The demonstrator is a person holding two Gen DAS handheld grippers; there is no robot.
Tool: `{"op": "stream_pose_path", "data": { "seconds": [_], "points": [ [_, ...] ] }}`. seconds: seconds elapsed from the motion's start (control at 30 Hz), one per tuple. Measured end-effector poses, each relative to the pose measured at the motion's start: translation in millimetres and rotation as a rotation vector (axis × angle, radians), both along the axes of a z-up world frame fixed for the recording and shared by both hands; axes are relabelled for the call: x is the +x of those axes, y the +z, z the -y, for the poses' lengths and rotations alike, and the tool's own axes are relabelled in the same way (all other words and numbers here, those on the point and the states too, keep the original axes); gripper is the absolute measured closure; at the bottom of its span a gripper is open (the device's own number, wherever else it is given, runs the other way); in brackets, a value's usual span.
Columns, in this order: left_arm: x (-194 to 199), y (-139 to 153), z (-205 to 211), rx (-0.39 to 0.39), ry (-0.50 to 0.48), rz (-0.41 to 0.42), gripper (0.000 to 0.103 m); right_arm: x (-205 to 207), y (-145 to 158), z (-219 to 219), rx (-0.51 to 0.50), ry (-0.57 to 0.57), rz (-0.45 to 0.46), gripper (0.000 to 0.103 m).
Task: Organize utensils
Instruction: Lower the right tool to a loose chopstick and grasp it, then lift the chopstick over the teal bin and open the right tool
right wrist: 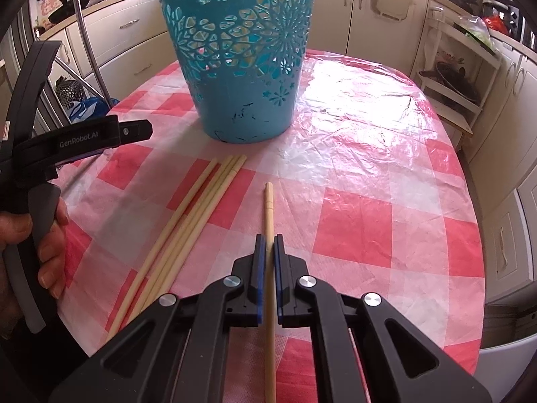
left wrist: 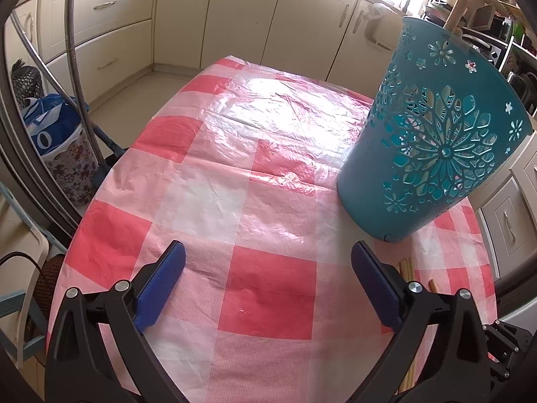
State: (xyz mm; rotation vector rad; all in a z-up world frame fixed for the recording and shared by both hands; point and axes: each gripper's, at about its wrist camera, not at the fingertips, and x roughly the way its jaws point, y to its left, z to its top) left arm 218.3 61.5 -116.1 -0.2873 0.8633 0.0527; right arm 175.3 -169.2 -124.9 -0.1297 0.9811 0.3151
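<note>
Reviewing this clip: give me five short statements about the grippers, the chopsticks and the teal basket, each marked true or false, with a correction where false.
1. The right gripper is shut on a single chopstick. True.
2. The left gripper holds a chopstick. False: it is open with nothing between its fingers.
3. The teal basket lies on its side. False: it stands upright on the checked tablecloth.
4. Loose chopsticks lie on the cloth left of the held one in the right wrist view. True.
5. The loose chopsticks are inside the basket. False: they lie in front of it.
</note>
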Motion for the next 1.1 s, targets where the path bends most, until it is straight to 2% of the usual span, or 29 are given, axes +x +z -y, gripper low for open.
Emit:
{"op": "stream_pose_path", "data": {
  "seconds": [0.1,0.23,0.33,0.43,0.5,0.53,0.6,0.7,0.87,1.0,1.1],
  "points": [
    [0,0,0,0.000,0.000,0.000,0.008,1,1,7,0.051,-0.029,-0.003,0.097],
    [0,0,0,0.001,0.000,0.000,0.008,3,0,9,0.064,-0.044,-0.011,0.097],
    [0,0,0,0.001,0.000,0.000,0.008,2,0,5,0.047,-0.030,-0.006,0.093],
    [0,0,1,0.004,-0.001,-0.002,0.008,-2,0,-3,-0.013,0.000,0.019,0.091],
    [-1,0,1,0.006,-0.001,-0.003,0.008,0,0,-2,0.001,-0.003,0.013,0.091],
    [-1,0,1,0.007,-0.001,-0.003,0.008,1,0,1,0.013,-0.010,0.009,0.097],
    [0,0,1,0.006,-0.001,-0.003,0.008,4,1,10,0.094,-0.024,-0.026,0.097],
    [0,0,1,0.007,-0.001,-0.003,0.008,4,18,23,0.283,-0.019,-0.045,0.097],
    [0,-1,3,0.020,-0.006,-0.010,0.008,9,79,38,0.596,0.036,0.018,0.097],
    [0,-1,3,0.028,-0.008,-0.014,0.008,37,139,35,0.715,0.075,0.140,0.097],
    [0,0,3,0.027,-0.008,-0.014,0.008,67,174,22,0.731,0.068,0.252,0.097]
  ]
}}
